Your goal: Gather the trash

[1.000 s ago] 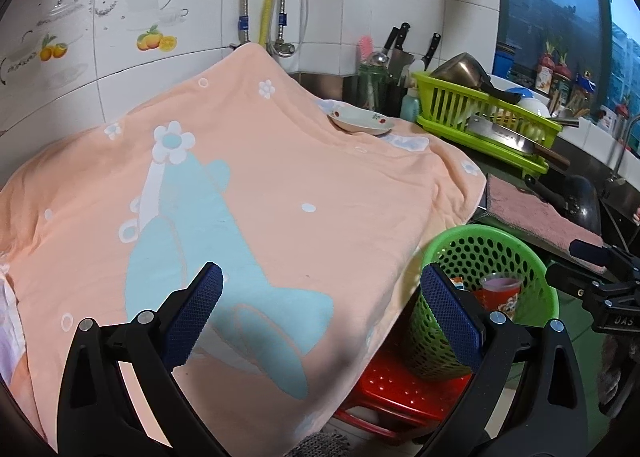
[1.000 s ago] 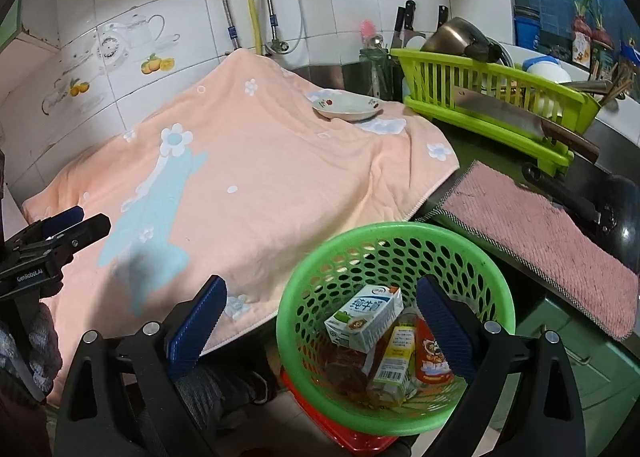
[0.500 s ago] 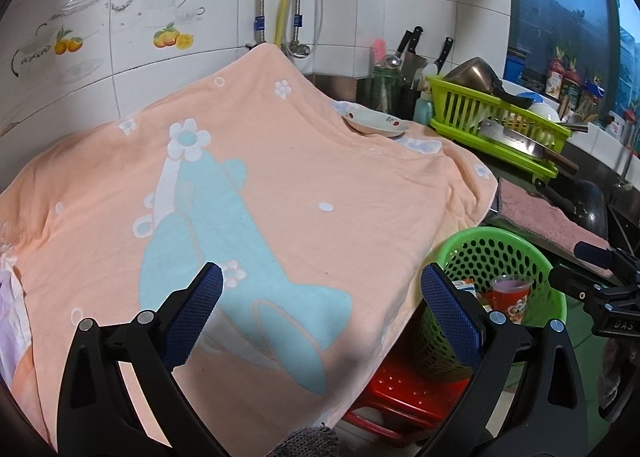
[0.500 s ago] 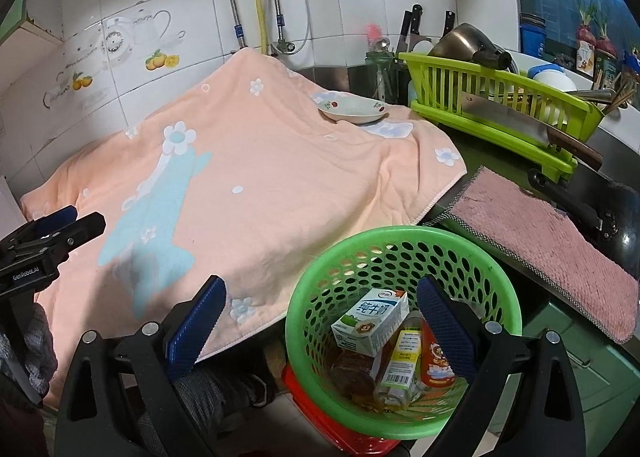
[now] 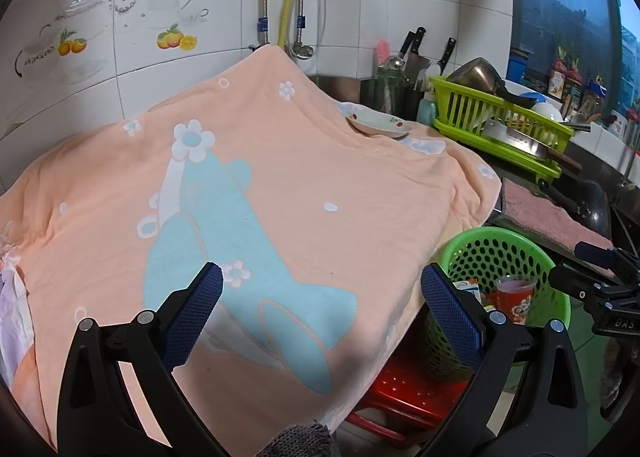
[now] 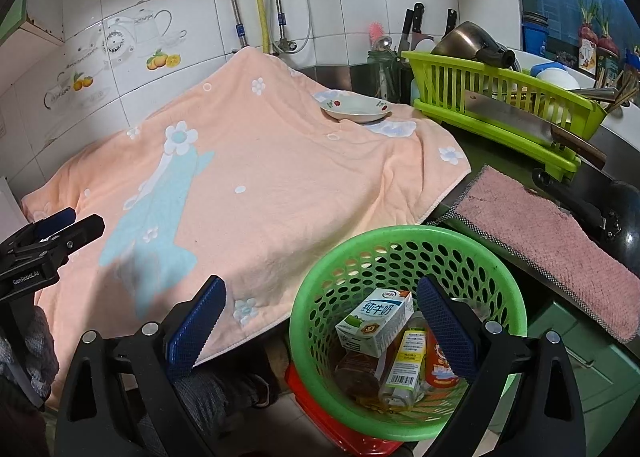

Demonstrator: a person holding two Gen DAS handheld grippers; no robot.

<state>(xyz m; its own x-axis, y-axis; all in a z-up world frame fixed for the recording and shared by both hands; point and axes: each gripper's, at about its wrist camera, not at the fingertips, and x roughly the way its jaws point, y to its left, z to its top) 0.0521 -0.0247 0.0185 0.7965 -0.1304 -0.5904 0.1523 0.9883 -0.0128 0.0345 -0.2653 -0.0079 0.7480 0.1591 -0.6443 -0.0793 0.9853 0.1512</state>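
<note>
My left gripper (image 5: 320, 309) hangs over the peach towel (image 5: 280, 197), jaws wide, holding nothing. My right gripper (image 6: 322, 321) hangs above the green basket (image 6: 352, 249), jaws wide, also holding nothing. In the basket: a milk carton (image 6: 374, 321) lying tilted, long axis running lower-left to upper-right; a bottle (image 6: 404, 367) leaning beside it; a red cup (image 6: 436, 357).

Each handheld gripper, the left gripper (image 5: 320, 321) and the right gripper (image 6: 320, 321), is matte black plastic, its two angular arms dotted with round silver screws. The fingers (image 6: 198, 327) carry long blue pads with a fine mesh texture. Grey knitted fabric (image 5: 296, 441) peeks in at six o'clock; white "GenRoboAI" lettering (image 6: 26, 279) marks one body.
</note>
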